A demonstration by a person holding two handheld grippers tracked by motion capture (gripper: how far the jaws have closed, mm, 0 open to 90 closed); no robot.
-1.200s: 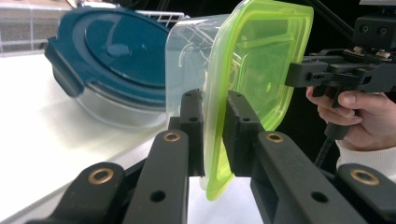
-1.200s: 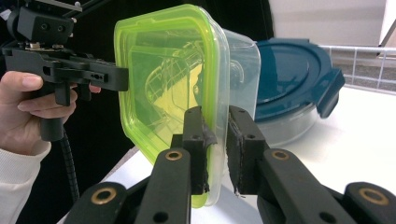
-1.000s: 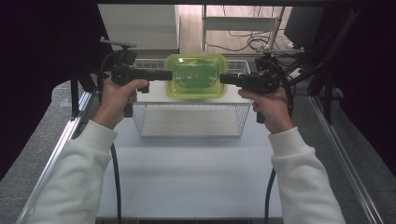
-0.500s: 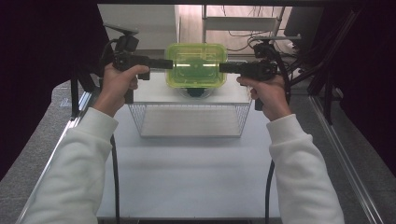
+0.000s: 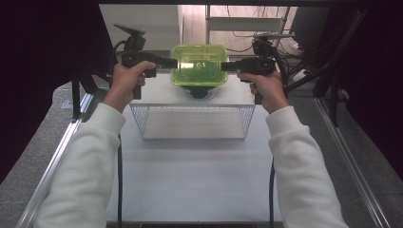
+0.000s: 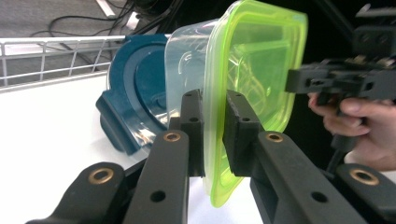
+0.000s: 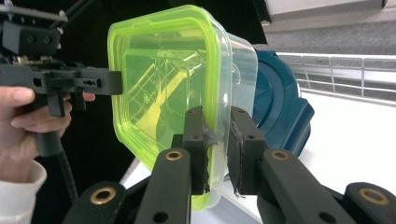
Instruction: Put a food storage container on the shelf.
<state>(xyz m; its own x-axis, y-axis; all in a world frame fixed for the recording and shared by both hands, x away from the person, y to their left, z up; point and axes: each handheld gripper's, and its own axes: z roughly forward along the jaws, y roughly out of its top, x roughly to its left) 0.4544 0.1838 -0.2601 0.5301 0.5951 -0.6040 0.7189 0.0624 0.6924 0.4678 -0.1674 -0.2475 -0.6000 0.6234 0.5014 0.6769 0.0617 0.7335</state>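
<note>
Your sleeves [image 5: 83, 166] are coming in from the bottom of the high view, over the white table [image 5: 195, 180], with a cable trailing beside each; beyond them a wire basket [image 5: 192, 122] is standing on the table, between your forearms and the box; past the basket your left hand [image 5: 124, 80] is gripping the left gripper [image 5: 172, 62] and your right hand [image 5: 266, 84] is gripping the right gripper [image 5: 226, 66], the two pointing inward at each other along one level line; between them you are holding the box [image 5: 199, 65], a clear tub with a yellow-green lid, off the table; in the left gripper view the left gripper [image 6: 214, 133] is clamping the lid's rim, one jaw on the tub side and one on the lid's top, pads pressing on the plastic; in the right gripper view the right gripper [image 7: 218, 140] is pinching the opposite rim the same way, jaws nearly together with only the rim between them; the box [image 6: 247, 79] is appearing on edge in both gripper views because each camera is riding sideways; just under and behind the box a dark blue lid [image 5: 198, 91] is lying on the table, near the basket's far side; in the gripper views the blue lid [image 7: 275, 93] is sitting close behind the tub, though whether they are touching you cannot tell; farthest off, cables [image 5: 237, 28] are trailing over the floor.
</note>
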